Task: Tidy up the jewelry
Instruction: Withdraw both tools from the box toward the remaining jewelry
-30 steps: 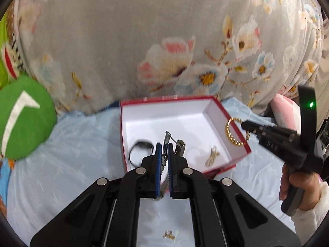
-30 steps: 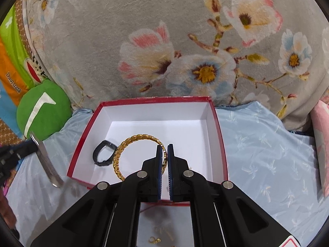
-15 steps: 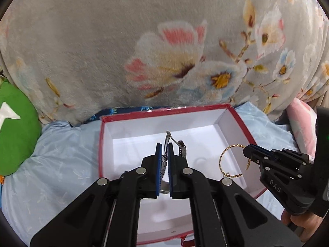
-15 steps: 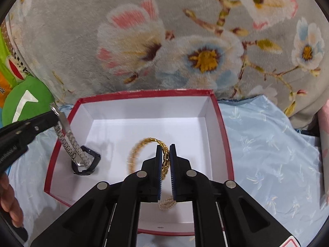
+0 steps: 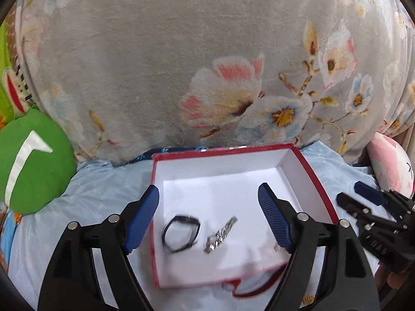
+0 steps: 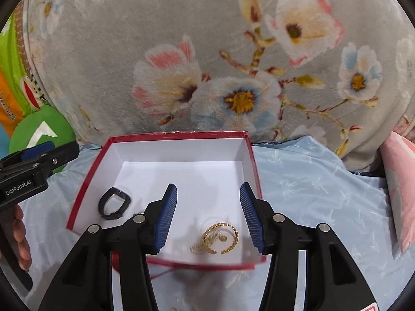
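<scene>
Nearest to me, my left gripper (image 5: 208, 217) has its blue-padded jaws spread wide with nothing between them, hovering over the left half of a red box (image 5: 308, 171) with a white interior. My right gripper (image 6: 208, 216) is spread wide too and holds nothing, poised over the right half of the same box.

Inside the box, on the white floor, lie the jewelry pieces. From the left wrist view, a black band (image 5: 181, 233) curled into a loop rests near the left wall, and just beside it on its right lies a silver metal watch strap (image 5: 220, 234), slightly blurred. From the right wrist view, a gold beaded bangle (image 6: 230, 238) lies near the front right corner, overlapping a smaller gold chain piece (image 6: 205, 245). I cannot tell what that smaller piece is exactly.

The box sits on a pale blue sheet (image 6: 316, 189) with a faint white pattern. Farther back on the left is a green cushion (image 5: 31, 160) with a white mark. On the far right is a pink pillow (image 5: 389, 163). Behind everything rises a grey plush blanket (image 6: 207, 51) printed with pink, white and blue flowers.
</scene>
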`<state>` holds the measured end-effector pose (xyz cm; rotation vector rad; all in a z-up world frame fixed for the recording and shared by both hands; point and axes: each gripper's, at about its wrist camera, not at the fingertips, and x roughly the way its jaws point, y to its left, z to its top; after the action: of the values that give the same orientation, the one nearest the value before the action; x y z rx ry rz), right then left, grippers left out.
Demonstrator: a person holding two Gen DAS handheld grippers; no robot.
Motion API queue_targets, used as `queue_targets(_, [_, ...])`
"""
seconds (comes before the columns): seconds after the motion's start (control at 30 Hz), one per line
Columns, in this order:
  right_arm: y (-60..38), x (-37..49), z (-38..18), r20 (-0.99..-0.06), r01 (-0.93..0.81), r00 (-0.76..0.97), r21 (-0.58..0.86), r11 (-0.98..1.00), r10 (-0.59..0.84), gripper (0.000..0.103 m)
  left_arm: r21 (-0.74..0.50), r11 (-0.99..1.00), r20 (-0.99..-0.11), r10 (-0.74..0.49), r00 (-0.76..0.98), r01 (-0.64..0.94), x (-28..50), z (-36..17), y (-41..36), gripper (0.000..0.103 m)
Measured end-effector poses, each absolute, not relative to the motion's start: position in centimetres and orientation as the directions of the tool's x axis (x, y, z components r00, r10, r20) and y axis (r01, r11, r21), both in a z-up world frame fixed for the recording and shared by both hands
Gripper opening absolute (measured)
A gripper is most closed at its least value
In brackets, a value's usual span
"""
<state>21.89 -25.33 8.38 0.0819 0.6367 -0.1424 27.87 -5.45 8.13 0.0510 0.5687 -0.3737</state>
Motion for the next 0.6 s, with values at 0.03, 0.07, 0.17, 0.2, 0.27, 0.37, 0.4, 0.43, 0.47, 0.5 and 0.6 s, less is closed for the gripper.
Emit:
queue_targets(0.03, [-25.4, 20.6, 8.8, -0.591, 0.153, 0.8, 0.036, 0.988, -0.103, 0.05, -0.063, 0.93, -0.539, -0.337, 0.772, 0.362, 27.0, 8.1, -4.9, 0.076])
queue_targets(0.07, [-25.4, 19.5, 9.0, -0.588, 0.148, 0.803, 0.04, 0.988, -0.096, 0.05, -0.067, 0.929, -0.546, -0.34, 0.765, 0.365, 25.9, 7.9, -4.4, 0.077])
queue_targets(0.17, [-25.3, 16.0, 9.2, -0.588, 0.137, 0.804, 0.05, 0.989, -0.082, 0.051, -0.052, 0.933, -0.582, -0.317, 0.749, 0.355, 23.0, 6.7, -3.1, 0.079])
queue_targets(0.2, [-25.2, 14.9, 9.0, -0.59, 0.133, 0.803, 0.054, 0.99, -0.076, 0.051, -0.051, 0.935, -0.591, -0.311, 0.744, 0.35, 22.2, 6.1, -2.6, 0.079])
queue_targets(0.27, [-24.8, 12.5, 8.4, -0.602, 0.127, 0.795, 0.05, 0.991, -0.071, 0.051, -0.073, 0.937, -0.623, -0.31, 0.718, 0.341, 20.3, 4.4, -1.4, 0.079])
queue_targets(0.37, [-24.0, 9.7, 7.0, -0.624, 0.121, 0.779, 0.046, 0.992, -0.066, 0.051, -0.08, 0.945, -0.689, -0.283, 0.667, 0.318, 18.5, 1.6, -0.3, 0.079])
queue_targets(0.4, [-23.7, 9.0, 6.5, -0.634, 0.114, 0.771, 0.05, 0.992, -0.057, 0.051, -0.085, 0.949, -0.703, -0.273, 0.657, 0.304, 18.0, 0.8, 0.1, 0.079])
queue_targets(0.43, [-23.5, 8.1, 5.9, -0.643, 0.114, 0.764, 0.056, 0.992, -0.052, 0.051, -0.09, 0.953, -0.715, -0.263, 0.648, 0.288, 17.2, -0.2, 0.7, 0.079])
queue_targets(0.47, [-23.2, 7.5, 5.3, -0.652, 0.114, 0.757, 0.063, 0.991, -0.045, 0.051, -0.098, 0.956, -0.725, -0.259, 0.638, 0.277, 16.5, -1.0, 1.1, 0.079])
queue_targets(0.5, [-22.9, 6.9, 4.7, -0.664, 0.107, 0.747, 0.07, 0.992, -0.033, 0.051, -0.114, 0.956, -0.737, -0.263, 0.623, 0.27, 16.1, -1.7, 1.5, 0.079])
queue_targets(0.6, [-21.7, 5.6, 2.6, -0.701, 0.088, 0.713, 0.083, 0.993, -0.005, 0.049, -0.151, 0.963, -0.77, -0.256, 0.585, 0.222, 14.7, -4.3, 3.0, 0.079])
